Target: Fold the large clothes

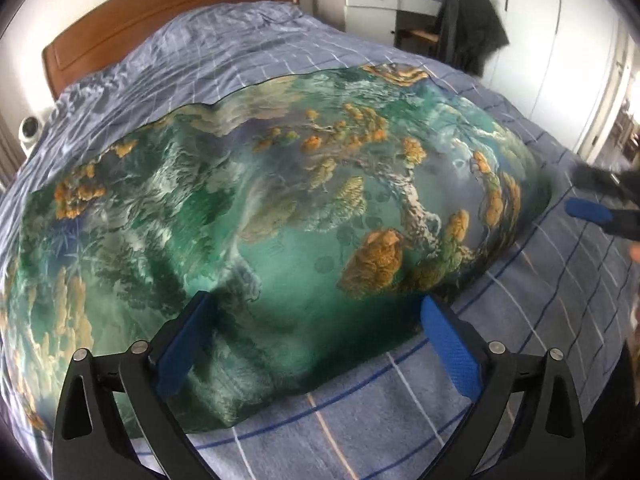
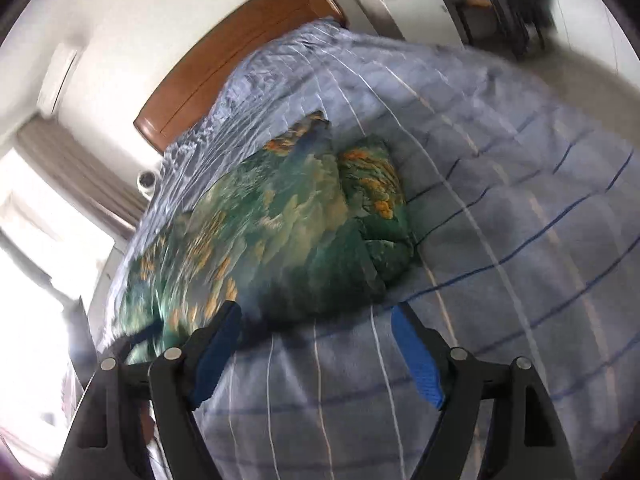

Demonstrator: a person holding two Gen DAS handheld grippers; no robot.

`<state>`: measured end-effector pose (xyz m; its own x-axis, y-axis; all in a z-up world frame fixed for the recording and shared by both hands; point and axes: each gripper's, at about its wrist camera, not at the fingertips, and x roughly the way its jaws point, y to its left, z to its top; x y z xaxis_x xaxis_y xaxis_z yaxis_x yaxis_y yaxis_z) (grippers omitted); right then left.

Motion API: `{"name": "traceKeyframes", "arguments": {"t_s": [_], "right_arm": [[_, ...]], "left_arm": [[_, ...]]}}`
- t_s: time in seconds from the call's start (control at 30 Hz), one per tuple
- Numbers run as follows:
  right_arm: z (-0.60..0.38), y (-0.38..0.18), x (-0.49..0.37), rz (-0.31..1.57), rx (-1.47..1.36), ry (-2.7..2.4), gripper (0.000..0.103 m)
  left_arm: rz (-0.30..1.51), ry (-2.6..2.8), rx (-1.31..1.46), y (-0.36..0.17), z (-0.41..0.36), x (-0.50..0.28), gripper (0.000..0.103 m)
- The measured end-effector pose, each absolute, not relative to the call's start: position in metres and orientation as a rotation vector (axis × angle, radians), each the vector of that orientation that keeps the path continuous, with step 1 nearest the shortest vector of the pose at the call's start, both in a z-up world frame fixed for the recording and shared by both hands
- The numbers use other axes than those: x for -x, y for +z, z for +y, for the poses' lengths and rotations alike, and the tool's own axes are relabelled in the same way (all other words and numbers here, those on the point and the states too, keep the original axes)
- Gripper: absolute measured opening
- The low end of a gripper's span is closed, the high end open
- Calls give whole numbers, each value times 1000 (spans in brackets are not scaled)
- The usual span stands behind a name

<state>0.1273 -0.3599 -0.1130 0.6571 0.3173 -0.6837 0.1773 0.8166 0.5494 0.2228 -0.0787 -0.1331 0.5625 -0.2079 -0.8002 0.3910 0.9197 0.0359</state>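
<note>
A large green garment (image 1: 256, 216) with a teal and orange landscape print lies spread flat on the bed. My left gripper (image 1: 316, 312) is open just above its near edge, with nothing between the blue pads. The right gripper (image 1: 592, 208) shows at the right edge of the left wrist view, off the cloth's right end. In the blurred right wrist view the garment (image 2: 288, 224) lies ahead and to the left. My right gripper (image 2: 316, 324) is open and empty over the bedcover by the cloth's near edge.
The bed has a blue checked cover (image 1: 400, 412) and a wooden headboard (image 1: 160, 12). A white desk (image 1: 372, 4) and a chair with a dark jacket (image 1: 468, 28) stand behind the bed. White wardrobe doors (image 1: 560, 40) are at the right. A window with curtains (image 2: 68, 168) is at the left.
</note>
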Motion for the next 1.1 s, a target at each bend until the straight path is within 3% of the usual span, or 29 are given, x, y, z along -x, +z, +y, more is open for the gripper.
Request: {"name": "traceKeyframes", "arguments": {"t_s": [0.07, 0.17, 0.3, 0.37, 0.5, 0.53, 0.6, 0.87, 1.1], "right_arm": [[-367, -125, -141, 851, -743, 96, 79], [-365, -140, -166, 835, -846, 112, 96], [-356, -158, -185, 878, -859, 1, 97], [-355, -163, -180, 864, -866, -62, 92], [-359, -181, -177, 835, -975, -80, 55], [-357, -178, -180, 831, -951, -63, 51], [-350, -161, -176, 774, -885, -31, 33], [-250, -35, -146, 492, -310, 121, 29], [-126, 6, -123, 363, 154, 289, 29]], "left_arm": [[916, -361, -217, -134, -78, -223, 101], [934, -378, -232, -131, -78, -224, 101], [948, -447, -234, -105, -68, -219, 100], [925, -460, -233, -84, -60, -218, 100], [894, -470, -201, -44, -55, -229, 100], [894, -479, -184, -33, -56, -233, 100], [901, -511, -144, -14, -60, -243, 100], [1045, -777, -64, 41, -119, -290, 100], [1130, -679, -152, 53, -107, -295, 100]]}}
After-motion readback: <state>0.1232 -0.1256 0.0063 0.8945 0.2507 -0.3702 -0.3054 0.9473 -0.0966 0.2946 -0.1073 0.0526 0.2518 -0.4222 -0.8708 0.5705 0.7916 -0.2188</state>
